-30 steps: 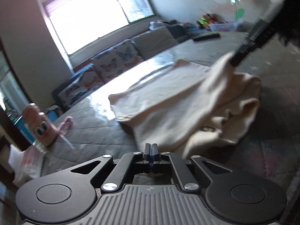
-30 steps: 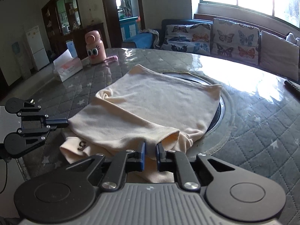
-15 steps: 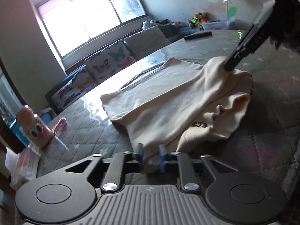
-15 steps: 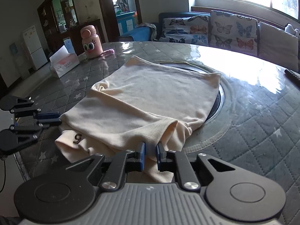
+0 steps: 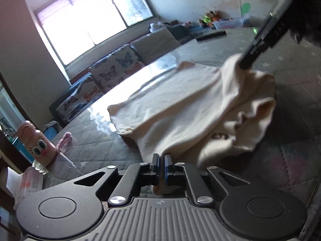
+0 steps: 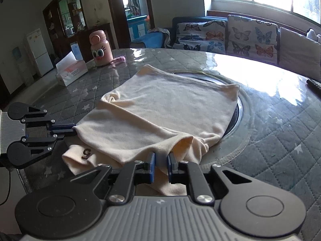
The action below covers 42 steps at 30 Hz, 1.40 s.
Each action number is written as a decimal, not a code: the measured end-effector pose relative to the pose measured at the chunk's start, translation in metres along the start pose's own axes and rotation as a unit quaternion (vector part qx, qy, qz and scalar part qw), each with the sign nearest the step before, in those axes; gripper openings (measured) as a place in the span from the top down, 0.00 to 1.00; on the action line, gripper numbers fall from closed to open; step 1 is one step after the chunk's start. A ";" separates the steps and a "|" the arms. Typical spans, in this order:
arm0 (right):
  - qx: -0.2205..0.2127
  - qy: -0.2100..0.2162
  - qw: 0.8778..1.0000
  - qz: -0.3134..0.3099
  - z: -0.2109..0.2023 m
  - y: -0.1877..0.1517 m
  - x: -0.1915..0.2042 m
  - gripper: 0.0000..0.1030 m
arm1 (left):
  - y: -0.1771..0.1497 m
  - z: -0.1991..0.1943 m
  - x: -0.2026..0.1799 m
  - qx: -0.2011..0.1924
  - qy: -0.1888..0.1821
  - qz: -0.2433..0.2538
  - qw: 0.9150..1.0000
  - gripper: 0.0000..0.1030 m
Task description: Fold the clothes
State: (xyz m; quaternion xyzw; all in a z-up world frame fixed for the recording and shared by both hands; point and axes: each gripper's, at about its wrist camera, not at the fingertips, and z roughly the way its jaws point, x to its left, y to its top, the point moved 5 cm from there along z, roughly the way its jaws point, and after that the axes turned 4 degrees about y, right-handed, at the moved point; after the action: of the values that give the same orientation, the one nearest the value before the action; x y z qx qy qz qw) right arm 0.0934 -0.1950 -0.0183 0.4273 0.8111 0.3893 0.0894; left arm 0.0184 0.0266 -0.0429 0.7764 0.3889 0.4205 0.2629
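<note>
A cream garment (image 6: 170, 108) with a dark number print (image 6: 86, 152) lies partly folded on the quilted grey table (image 6: 280, 144). My right gripper (image 6: 161, 164) is shut on the near edge of its folded-over layer. My left gripper (image 5: 162, 160) is shut on the same layer's other corner; it also shows in the right wrist view (image 6: 66, 129) at the left. In the left wrist view the garment (image 5: 180, 108) stretches away to the right gripper (image 5: 248, 62), which lifts the cloth slightly.
A pink cartoon bottle (image 6: 99, 48) and a tissue box (image 6: 71, 71) stand at the table's far left. A round recessed plate (image 6: 240, 108) lies under the garment. A dark remote (image 6: 314, 84) lies far right. A butterfly-pattern sofa (image 6: 230, 36) stands behind.
My left gripper went from shut and empty, through open at the garment's corner, to shut on it. The right gripper kept its grip and barely moved.
</note>
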 end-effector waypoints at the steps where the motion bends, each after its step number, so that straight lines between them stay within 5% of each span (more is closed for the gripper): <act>1: -0.002 0.001 1.000 0.000 -0.002 0.001 0.001 0.90 | 0.001 -0.004 0.004 -0.004 0.003 -0.005 1.000 0.96; 10: 0.035 0.010 0.999 0.003 0.008 -0.017 0.000 0.82 | -0.012 -0.009 0.008 0.026 -0.025 -0.022 0.999 0.88; 17: -0.004 0.002 1.000 0.015 -0.004 0.008 -0.014 0.82 | 0.017 -0.018 0.038 -0.006 -0.025 -0.083 0.996 0.85; 24: 0.004 -0.004 0.999 0.034 0.033 0.012 -0.020 0.82 | 0.039 0.022 0.025 0.003 -0.061 -0.107 0.992 0.85; 27: 0.000 -0.020 1.000 0.017 0.035 0.011 -0.016 0.96 | 0.043 0.043 0.014 0.016 -0.078 -0.105 0.991 0.85; 42: -0.024 -0.044 0.998 0.023 0.036 0.019 -0.029 0.93 | 0.022 0.069 0.049 0.052 -0.004 -0.153 0.987 0.87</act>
State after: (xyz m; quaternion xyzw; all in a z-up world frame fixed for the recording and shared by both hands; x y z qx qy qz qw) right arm 0.1402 -0.1908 -0.0346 0.4608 0.7867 0.3910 0.1260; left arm 0.1031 0.0491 -0.0399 0.7218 0.5237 0.3515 0.2849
